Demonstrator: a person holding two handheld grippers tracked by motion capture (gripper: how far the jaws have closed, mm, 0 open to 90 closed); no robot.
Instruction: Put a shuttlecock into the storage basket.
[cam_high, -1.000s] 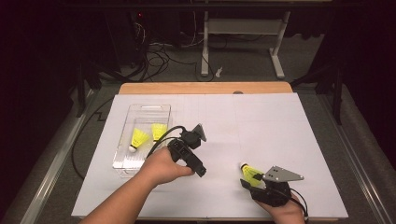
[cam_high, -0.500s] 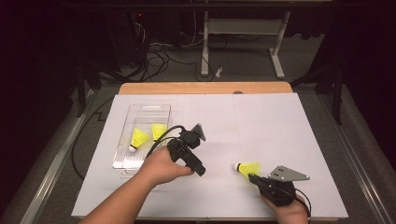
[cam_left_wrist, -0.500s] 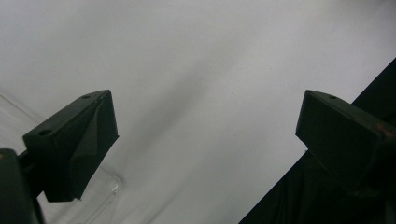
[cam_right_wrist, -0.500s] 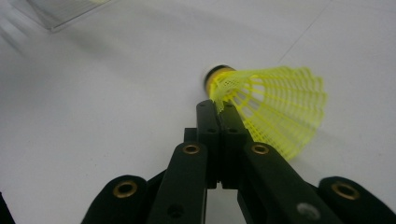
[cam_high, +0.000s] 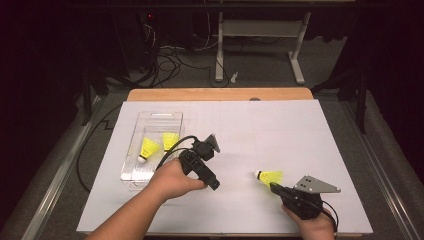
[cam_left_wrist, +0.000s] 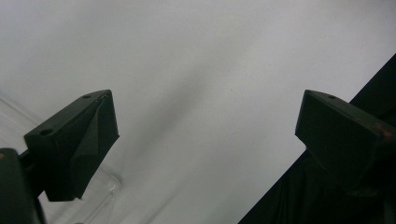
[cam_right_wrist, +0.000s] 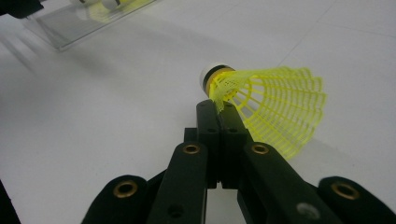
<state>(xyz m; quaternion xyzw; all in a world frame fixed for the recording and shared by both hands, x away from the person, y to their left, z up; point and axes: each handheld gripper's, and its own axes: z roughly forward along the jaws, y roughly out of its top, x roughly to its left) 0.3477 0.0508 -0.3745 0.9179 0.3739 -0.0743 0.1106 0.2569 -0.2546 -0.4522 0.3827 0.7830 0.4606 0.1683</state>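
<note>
Right tool (cam_high: 272, 186), near the table's (cam_high: 300, 130) front right corner, is closed on the mesh skirt of a shuttlecock (cam_high: 268, 176) close to its cork; the grip looks thin, so the carry should be slow and level. Likely destination: the clear tray (cam_high: 131, 176) at the left edge, holding two shuttlecocks (cam_high: 148, 148). Left tool (cam_left_wrist: 205, 135), jaws wide apart and empty, hovers just beside the tray, partly across the direct path.

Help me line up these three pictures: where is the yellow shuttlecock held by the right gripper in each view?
High view: the held shuttlecock sits lower right of centre, at the right gripper.
Left gripper view: not in it.
Right gripper view: right of centre, white cork up-left, skirt pinched at the jaw tips.
Shared landmark: the clear plastic tray, left in the high view, top left in the right gripper view.
</note>
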